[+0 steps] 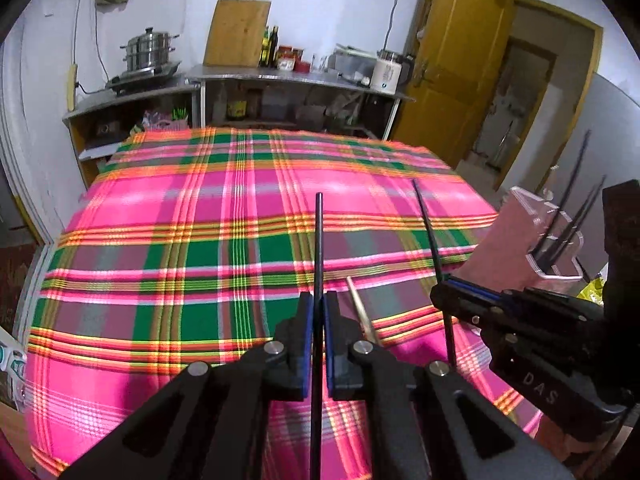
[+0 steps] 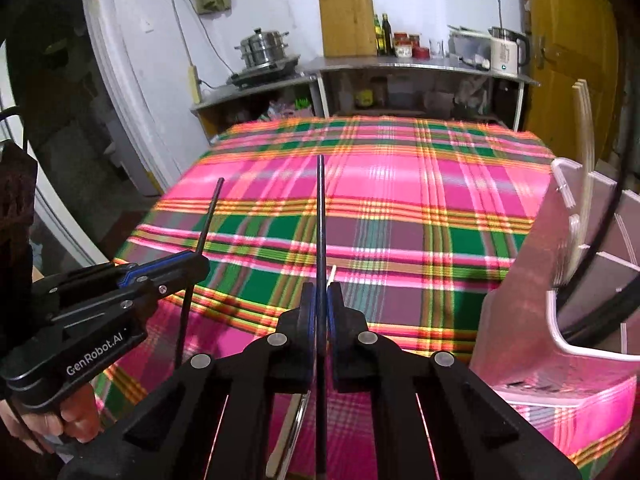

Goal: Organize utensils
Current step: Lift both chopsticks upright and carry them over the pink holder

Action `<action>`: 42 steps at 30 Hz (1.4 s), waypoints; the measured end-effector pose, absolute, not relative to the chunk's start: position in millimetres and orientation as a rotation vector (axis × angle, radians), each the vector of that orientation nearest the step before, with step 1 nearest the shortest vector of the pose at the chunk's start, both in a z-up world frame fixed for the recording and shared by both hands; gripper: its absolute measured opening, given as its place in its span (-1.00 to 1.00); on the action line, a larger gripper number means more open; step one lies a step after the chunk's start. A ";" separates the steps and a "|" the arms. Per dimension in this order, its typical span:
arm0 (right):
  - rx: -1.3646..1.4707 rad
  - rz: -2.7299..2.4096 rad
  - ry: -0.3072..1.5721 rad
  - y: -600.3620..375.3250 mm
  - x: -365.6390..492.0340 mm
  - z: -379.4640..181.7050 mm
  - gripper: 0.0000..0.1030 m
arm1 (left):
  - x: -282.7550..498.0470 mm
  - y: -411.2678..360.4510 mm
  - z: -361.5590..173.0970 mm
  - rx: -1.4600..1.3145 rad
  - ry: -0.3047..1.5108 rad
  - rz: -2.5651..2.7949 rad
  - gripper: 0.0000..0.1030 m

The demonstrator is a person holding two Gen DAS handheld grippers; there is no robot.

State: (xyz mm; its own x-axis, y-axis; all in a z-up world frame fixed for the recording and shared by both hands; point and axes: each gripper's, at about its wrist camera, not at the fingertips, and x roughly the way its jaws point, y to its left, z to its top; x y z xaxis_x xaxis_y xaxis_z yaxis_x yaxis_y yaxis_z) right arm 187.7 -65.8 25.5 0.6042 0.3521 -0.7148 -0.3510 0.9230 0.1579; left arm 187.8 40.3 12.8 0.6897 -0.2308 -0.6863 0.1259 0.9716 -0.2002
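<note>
My left gripper (image 1: 319, 300) is shut on a thin black chopstick (image 1: 319, 240) that stands up between its blue pads above the plaid tablecloth (image 1: 180, 248). To its right, my right gripper (image 1: 442, 290) grips a second black chopstick (image 1: 430, 236). In the right wrist view that right gripper (image 2: 320, 294) is shut on its black chopstick (image 2: 321, 220), and the left gripper (image 2: 200, 262) holds its chopstick (image 2: 208, 220) at the left. A pale chopstick (image 1: 360, 308) lies on the cloth between them. A clear utensil holder (image 1: 556, 276) with several black chopsticks stands at the right.
The clear holder (image 2: 568, 344) is close on the right of the right gripper. A hand (image 2: 76, 412) holds the left gripper's handle. A metal utensil (image 2: 298, 420) shows partly under the right gripper. Shelves with pots and bottles (image 1: 280, 76) stand beyond the table's far edge.
</note>
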 end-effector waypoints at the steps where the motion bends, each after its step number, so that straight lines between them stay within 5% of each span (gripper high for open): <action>1: 0.003 0.409 0.817 -67.0 183.2 30.3 -0.90 | 184.1 40.2 18.1 -0.140 0.776 -0.203 -0.89; 19: 0.037 0.403 0.665 -97.5 123.1 96.2 -0.89 | 133.9 33.4 81.8 -0.141 0.658 -0.244 -0.89; 42: 0.107 0.343 0.621 -154.6 84.8 112.7 -0.90 | 104.4 -20.6 92.3 -0.132 0.693 -0.371 -0.89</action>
